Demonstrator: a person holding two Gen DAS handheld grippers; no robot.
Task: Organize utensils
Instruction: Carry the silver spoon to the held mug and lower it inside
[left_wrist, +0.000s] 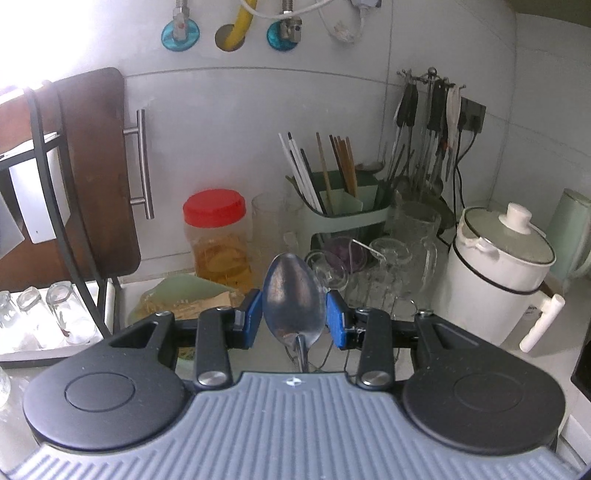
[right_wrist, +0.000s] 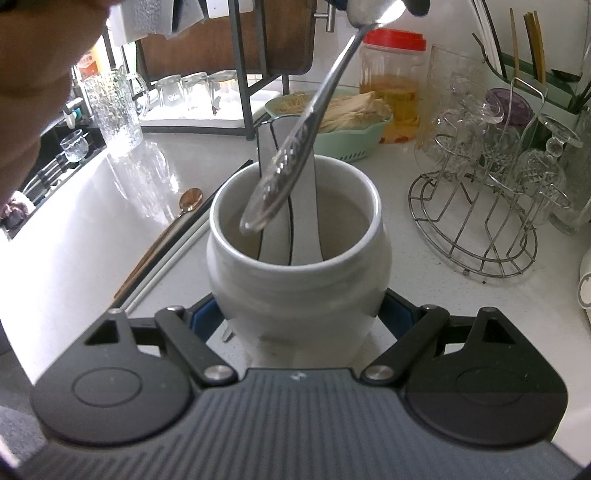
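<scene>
The left gripper (left_wrist: 294, 317) pinches a steel spoon (left_wrist: 294, 295) by the bowl, its blue pads (left_wrist: 252, 319) pressed against either edge, the handle hanging down out of that camera's sight. The right gripper (right_wrist: 301, 317) clamps the belly of a white jar (right_wrist: 299, 273), one pad on each side, steadying it on the counter (right_wrist: 424, 280).

From the right camera the spoon (right_wrist: 295, 147) slants down with its handle tip just above the jar mouth, beside a white ladle (right_wrist: 291, 184) already standing inside. So the step in hand is dropping the spoon into the jar. Next it probably needs a lowering until the handle is well inside the rim, then a release, with the jar held firm so it does not tip.

The spoon is polished, its handle embossed near the end. The jar is glazed ceramic, round-bellied with a narrower neck and thick lip. On the pale, glossy counter to the left lie a copper-coloured spoon (right_wrist: 190, 199) and chopsticks (right_wrist: 166, 258), apparently waiting their turn.
</scene>
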